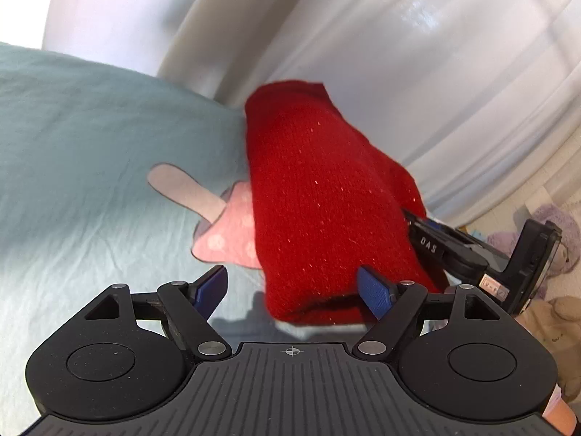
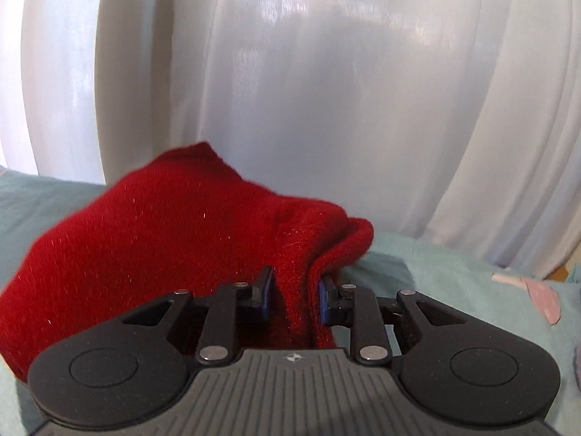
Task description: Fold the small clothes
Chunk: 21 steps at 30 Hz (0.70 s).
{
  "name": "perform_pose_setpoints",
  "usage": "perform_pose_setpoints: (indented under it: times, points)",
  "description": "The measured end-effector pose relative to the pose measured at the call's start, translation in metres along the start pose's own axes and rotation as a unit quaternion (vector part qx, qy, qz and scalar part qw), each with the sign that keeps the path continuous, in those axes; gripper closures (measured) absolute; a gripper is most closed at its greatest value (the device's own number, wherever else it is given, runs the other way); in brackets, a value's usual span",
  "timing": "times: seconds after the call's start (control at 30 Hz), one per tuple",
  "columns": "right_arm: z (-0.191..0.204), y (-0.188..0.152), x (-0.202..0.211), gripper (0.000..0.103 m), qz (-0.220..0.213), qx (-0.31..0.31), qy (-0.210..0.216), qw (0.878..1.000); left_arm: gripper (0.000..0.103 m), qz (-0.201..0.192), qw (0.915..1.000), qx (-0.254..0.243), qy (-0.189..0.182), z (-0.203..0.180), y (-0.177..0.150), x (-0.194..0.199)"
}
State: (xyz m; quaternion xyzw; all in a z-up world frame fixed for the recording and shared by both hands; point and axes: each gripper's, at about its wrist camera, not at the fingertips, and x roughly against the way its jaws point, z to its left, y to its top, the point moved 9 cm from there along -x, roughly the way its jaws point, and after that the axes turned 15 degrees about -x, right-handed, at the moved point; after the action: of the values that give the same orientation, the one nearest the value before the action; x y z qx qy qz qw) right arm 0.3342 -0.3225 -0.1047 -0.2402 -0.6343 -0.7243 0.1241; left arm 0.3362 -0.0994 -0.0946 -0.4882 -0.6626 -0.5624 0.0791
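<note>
A red knit garment hangs lifted above a light teal bed sheet. In the left wrist view my left gripper is open and empty, its blue pads on either side of the garment's lower end. My right gripper grips the garment's right edge there. In the right wrist view my right gripper is shut on a bunched fold of the red garment, which drapes away to the left.
A pink dotted cloth piece with a grey strip lies on the sheet behind the garment. White curtains hang beyond the bed. Plush toys sit at the right edge. A small pale cloth lies on the sheet at right.
</note>
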Motion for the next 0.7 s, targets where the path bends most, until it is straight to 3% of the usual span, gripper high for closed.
perform_pose_setpoints:
  times: [0.1,0.23,0.37,0.43,0.57,0.7]
  points:
    - [-0.014,0.004,0.013,0.070,-0.003,-0.044,0.023,0.999,0.020,0.020,0.9997,-0.007,0.009,-0.003,-0.008,-0.010]
    - [-0.007,0.025,0.039,0.069,-0.039,-0.058,0.039,0.997,0.020,0.030,0.9992,-0.009,0.025,-0.001,-0.013,-0.013]
    - [0.032,0.027,0.054,0.071,-0.040,-0.034,0.114,0.992,0.019,0.017,0.9995,0.010,0.025,0.006,-0.014,-0.001]
    - [0.056,0.020,0.053,0.077,-0.029,-0.019,0.149,0.988,0.018,0.008,0.9990,0.016,0.040,0.014,-0.013,0.009]
    - [0.100,0.001,0.052,0.079,-0.022,0.006,0.193,0.981,0.016,-0.006,0.9969,0.028,0.074,0.032,-0.010,0.026]
    - [0.111,-0.023,0.042,0.079,-0.016,0.045,0.172,0.984,0.015,-0.023,0.9944,0.033,0.098,0.047,-0.008,0.040]
